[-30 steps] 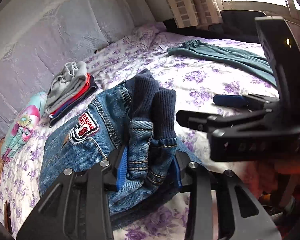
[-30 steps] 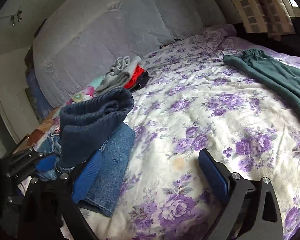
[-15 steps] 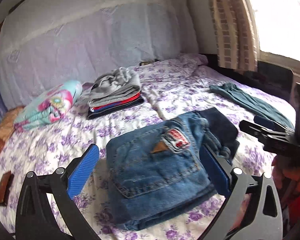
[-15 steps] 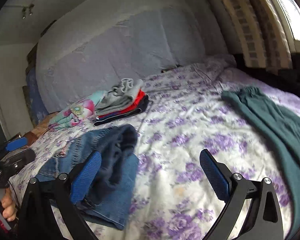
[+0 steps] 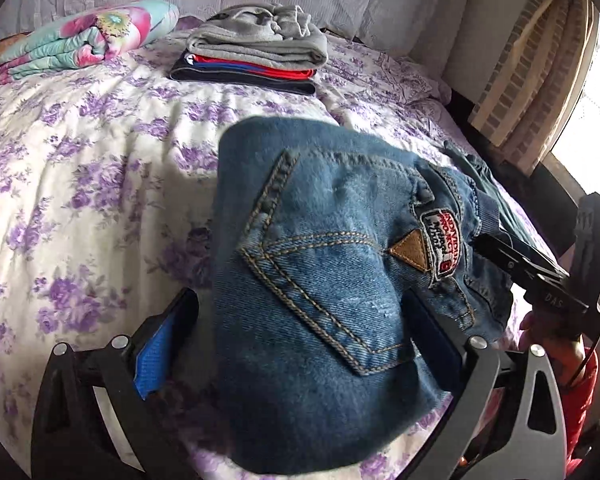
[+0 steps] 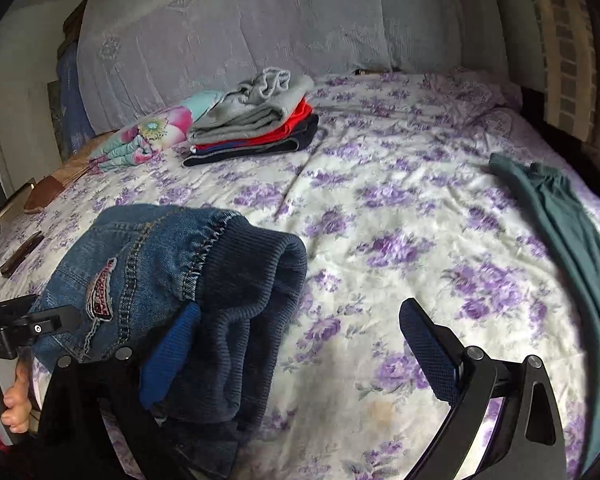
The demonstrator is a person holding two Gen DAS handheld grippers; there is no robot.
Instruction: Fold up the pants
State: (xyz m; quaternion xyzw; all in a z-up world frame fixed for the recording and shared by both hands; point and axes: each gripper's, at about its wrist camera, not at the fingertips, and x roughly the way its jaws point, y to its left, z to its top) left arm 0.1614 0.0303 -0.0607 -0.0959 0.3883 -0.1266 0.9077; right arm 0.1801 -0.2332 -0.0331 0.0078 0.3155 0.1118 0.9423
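Nearest the left camera, the left gripper (image 5: 300,340) has its jaws spread wide, and the folded jeans (image 5: 332,280) lie between and over its blue pads (image 5: 156,356); the right-hand pad is half hidden under the denim, and whether either pad presses the cloth cannot be told. The jeans sit back-pocket up on the floral bedsheet (image 5: 80,168), with a stitched patch (image 5: 440,244) and a small tan triangle beside it. At that view's right edge the right gripper (image 5: 540,268) shows side-on in a person's hand.

From the right wrist, the right gripper (image 6: 300,352) is spread apart over bare sheet (nothing between its fingers); its left pad (image 6: 168,360) stands just beside the jeans' dark ribbed waistband (image 6: 252,300), which bunches at the bundle's near end.

Further off to the right, teal pants (image 6: 572,248) lie stretched out flat. Beyond the jeans, a stack of folded clothes (image 6: 252,128), grey on top of red and dark layers, rests near the headboard, touching a floral rolled blanket (image 6: 152,136)
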